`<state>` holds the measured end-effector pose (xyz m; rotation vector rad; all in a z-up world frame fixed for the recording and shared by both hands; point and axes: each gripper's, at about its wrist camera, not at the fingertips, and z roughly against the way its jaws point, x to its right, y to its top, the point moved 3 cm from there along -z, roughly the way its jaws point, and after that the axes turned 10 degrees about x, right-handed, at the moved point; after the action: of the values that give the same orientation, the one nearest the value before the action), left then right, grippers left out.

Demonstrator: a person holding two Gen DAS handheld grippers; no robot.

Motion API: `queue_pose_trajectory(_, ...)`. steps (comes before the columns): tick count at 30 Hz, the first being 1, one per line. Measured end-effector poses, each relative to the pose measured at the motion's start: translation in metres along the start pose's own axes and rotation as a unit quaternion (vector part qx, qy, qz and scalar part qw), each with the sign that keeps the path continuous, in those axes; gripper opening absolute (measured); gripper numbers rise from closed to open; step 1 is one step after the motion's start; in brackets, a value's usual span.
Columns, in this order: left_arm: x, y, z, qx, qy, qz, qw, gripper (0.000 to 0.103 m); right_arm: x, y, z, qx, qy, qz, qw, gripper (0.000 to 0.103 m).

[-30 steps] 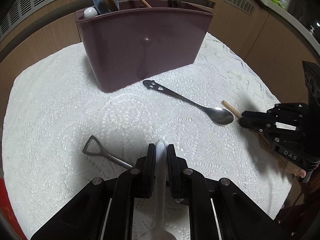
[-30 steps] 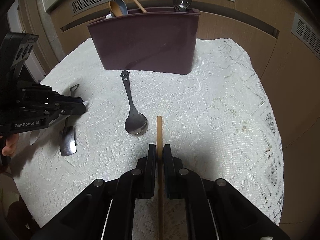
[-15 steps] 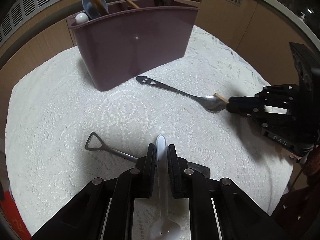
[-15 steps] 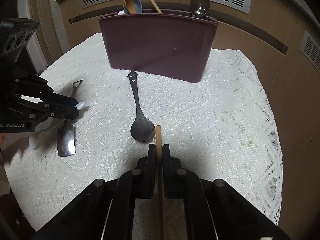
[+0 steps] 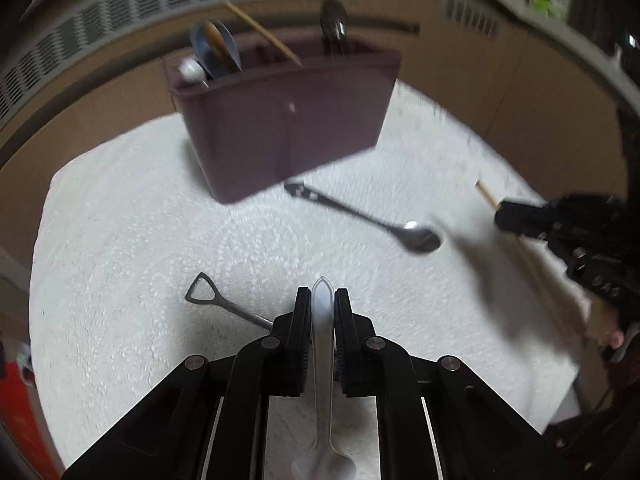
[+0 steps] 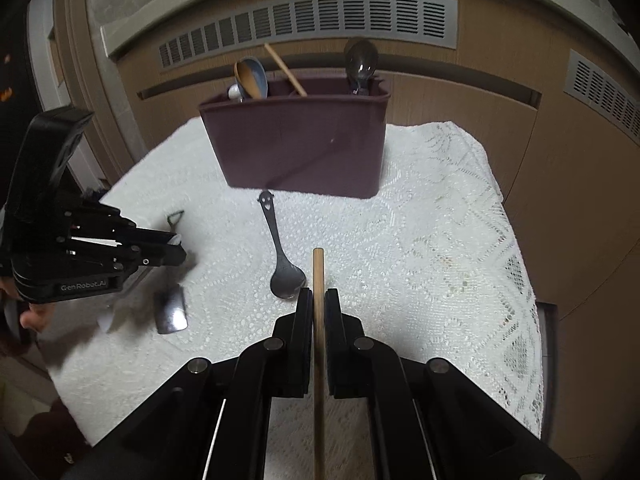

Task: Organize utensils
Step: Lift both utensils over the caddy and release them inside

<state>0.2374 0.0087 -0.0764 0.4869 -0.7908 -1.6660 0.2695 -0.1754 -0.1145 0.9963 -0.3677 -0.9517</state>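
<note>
You held a utensil in each gripper, near side of the table.

Your left gripper pinched a white plastic spoon; the shovel-handled spoon and smiley-handled spoon lay between; your right gripper clamped a wooden stick. The maroon caddy stood far.

White lettering reading "GenRobot.AI" runs along the side of the left gripper, seen from the right wrist camera. On the right gripper, pictured from the left wrist camera, a short white marking shows on the black body (motion blur leaves it illegible, perhaps three letters). No other lettering can be read.
</note>
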Motion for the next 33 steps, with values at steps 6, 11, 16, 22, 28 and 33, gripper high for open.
queue_pose_trajectory(6, 0.000, 0.002, 0.059, 0.094, -0.016, 0.060, 0.9936, 0.011, 0.003, 0.007, 0.027, 0.030, -0.009, -0.009, 0.999, 0.005)
queue_pose_trajectory(11, 0.001, 0.009, 0.087, 0.138, -0.005, 0.063, 0.9884, 0.011, -0.002, 0.014, 0.043, 0.054, -0.015, -0.009, 0.998, 0.005)
queue_pose_trajectory(16, 0.003, 0.040, 0.113, 0.198, -0.001, 0.069, 0.9779, 0.011, -0.007, 0.030, 0.058, 0.093, -0.017, -0.013, 0.995, 0.005)
queue_pose_trajectory(22, -0.001, 0.132, 0.174, 0.376, 0.002, 0.076, 0.9236, 0.011, -0.018, 0.145, 0.129, 0.272, -0.032, 0.029, 0.961, 0.005)
queue_pose_trajectory(28, -0.019, 0.179, 0.141, 0.456, 0.033, 0.097, 0.8840, 0.012, -0.011, 0.223, 0.137, 0.375, -0.038, 0.019, 0.926, 0.005)
queue_pose_trajectory(33, -0.046, 0.185, 0.085, 0.440, 0.045, 0.131, 0.8873, 0.012, 0.004, 0.240, 0.088, 0.387, -0.047, -0.003, 0.921, 0.005)
